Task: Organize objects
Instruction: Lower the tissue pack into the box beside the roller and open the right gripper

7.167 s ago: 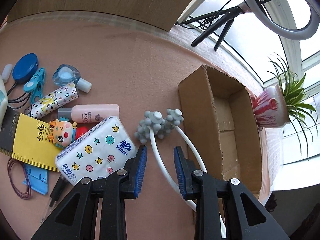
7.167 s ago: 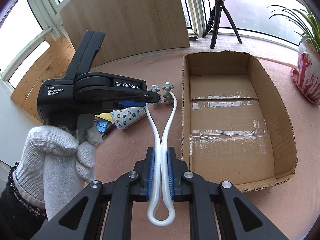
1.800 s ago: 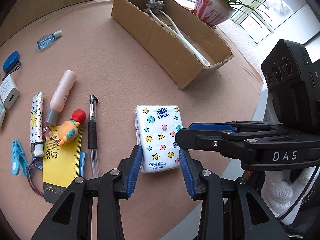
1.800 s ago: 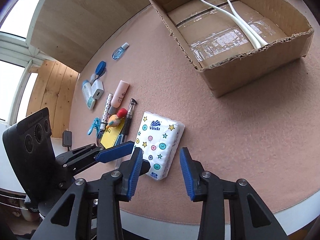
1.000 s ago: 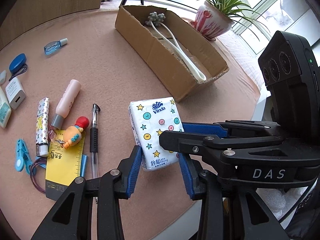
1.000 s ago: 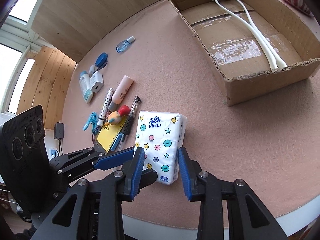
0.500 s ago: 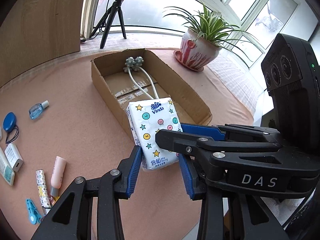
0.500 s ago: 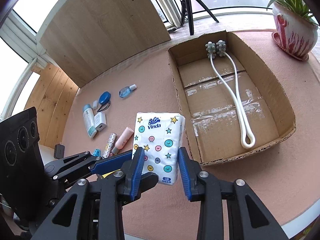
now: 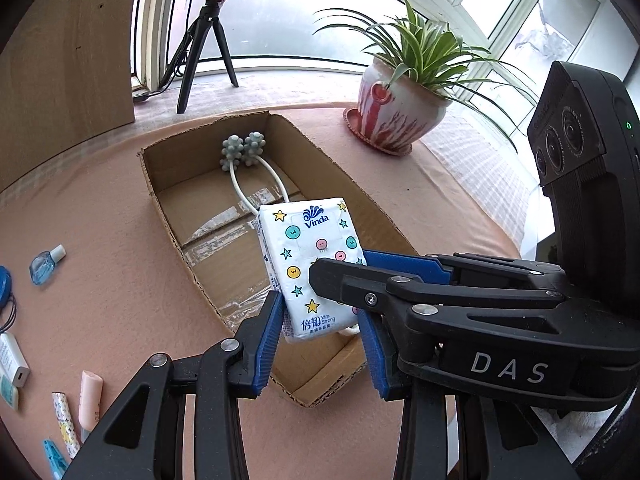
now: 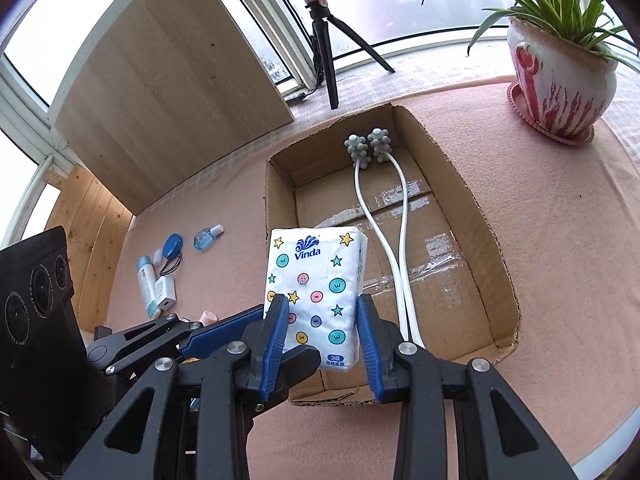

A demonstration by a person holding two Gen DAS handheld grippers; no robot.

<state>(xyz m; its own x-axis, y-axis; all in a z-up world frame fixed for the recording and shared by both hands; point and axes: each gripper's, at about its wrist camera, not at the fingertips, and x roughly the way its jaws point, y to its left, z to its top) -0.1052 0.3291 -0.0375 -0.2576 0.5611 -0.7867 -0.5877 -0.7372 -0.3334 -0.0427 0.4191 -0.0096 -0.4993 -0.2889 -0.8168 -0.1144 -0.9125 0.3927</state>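
A white Vinda tissue pack (image 9: 308, 248) (image 10: 316, 272) with coloured dots and stars hangs in the air, tilted, over the near end of the open cardboard box (image 9: 160, 208) (image 10: 492, 240). My left gripper (image 9: 320, 316) is shut on its lower part. My right gripper (image 10: 320, 308) is shut on the same pack, and the two cross each other. In the box lies a white looped massager with grey knobbly balls (image 9: 244, 148) (image 10: 368, 144), its balls at the far wall.
Small items lie on the pink table left of the box: a blue bottle (image 9: 44, 264) (image 10: 206, 236), a white charger (image 10: 164, 292), a pink tube (image 9: 90, 400). A potted plant (image 9: 396, 116) (image 10: 560, 80) stands right of the box, a tripod (image 10: 324, 40) and a wooden board (image 10: 168, 80) behind.
Both grippers have lifted the tissue pack off the table and carried it toward the box. It now hangs above the box's near end.
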